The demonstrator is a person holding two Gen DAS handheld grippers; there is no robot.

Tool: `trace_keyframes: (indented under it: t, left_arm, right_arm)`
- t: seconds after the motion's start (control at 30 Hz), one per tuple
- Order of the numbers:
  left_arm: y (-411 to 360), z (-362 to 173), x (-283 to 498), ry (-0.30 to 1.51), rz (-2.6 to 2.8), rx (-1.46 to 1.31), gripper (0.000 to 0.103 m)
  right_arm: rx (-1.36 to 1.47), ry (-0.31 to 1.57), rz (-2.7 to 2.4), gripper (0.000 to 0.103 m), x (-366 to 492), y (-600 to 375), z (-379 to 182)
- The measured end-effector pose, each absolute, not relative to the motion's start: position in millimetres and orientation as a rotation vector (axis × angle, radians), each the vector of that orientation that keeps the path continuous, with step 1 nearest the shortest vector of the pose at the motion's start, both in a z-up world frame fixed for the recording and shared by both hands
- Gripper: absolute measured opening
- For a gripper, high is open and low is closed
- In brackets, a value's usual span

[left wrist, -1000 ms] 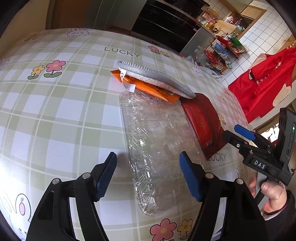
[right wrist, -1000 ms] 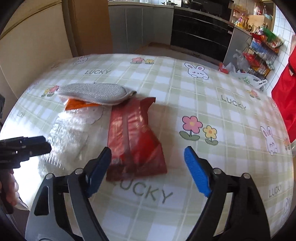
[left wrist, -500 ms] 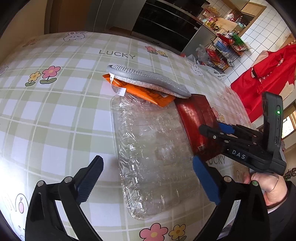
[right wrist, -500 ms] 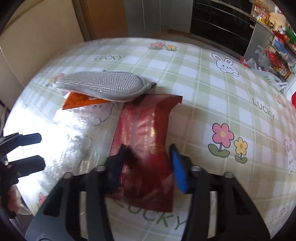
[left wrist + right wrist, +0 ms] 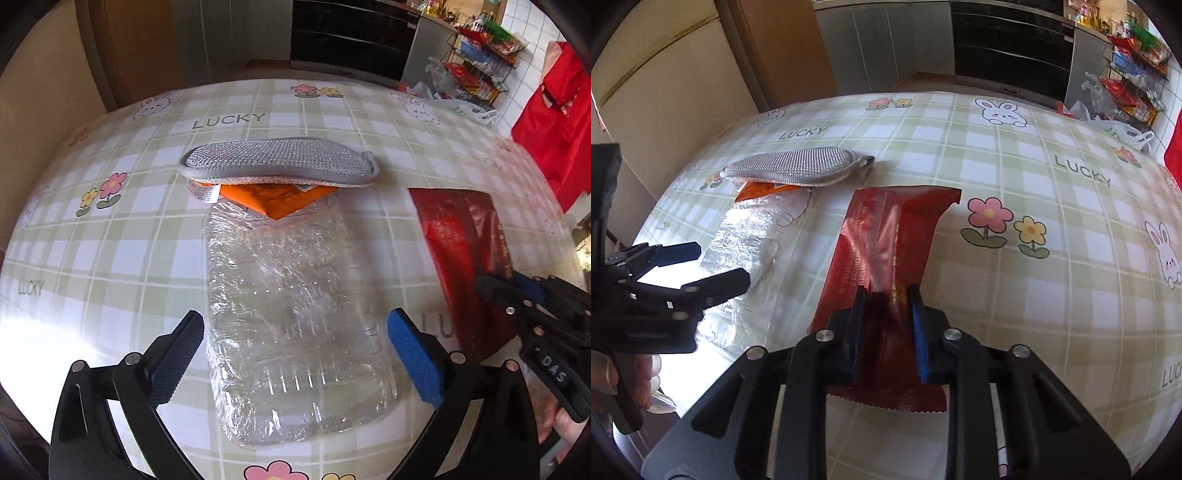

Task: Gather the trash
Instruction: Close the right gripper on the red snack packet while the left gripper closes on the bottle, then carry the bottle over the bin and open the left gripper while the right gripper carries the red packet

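Though pinched, red wrapper [image 5: 886,258] btwn R jaws.

Left gripper [image 5: 295,341] angled down, jaws spread wide, nothing gripped. Right gripper [image 5: 888,325] angled down, jaws just closing, pinching red wrapper [image 5: 886,240].

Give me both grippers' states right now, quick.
Left gripper: open, jaws just widened, straddling the clear plastic tray, not gripping.
Right gripper: jaws just closed, pinching the red wrapper.
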State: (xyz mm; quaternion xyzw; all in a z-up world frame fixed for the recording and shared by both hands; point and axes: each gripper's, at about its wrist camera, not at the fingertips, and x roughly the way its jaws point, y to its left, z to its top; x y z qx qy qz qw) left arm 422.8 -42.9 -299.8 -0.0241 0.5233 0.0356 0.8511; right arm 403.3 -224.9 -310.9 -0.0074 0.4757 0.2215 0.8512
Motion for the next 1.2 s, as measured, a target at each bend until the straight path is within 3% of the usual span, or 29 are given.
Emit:
trace_keyframes:
  t: [0.67, 0.97, 1.2]
  left_arm:
    - [-33.8, -311.3, 404.0, 1.126, 0.092, -0.09, 0.095]
    - [-21.7, -280.6, 335.9, 1.116, -0.097, -0.115, 0.095]
    - [-16.6, -237.1, 275.6, 0.975, -0.139, -0.129, 0.095]
  right_arm:
    - [0.1, 0.96, 0.474, 0.025, 380.6, -250.8, -293.5]
    - [0.146, 0.935, 0.453, 0.025, 342.1, -257.0, -276.1]
    - [0.187, 0.891, 0.45, 0.025, 300.8, -258.8, -251.4]
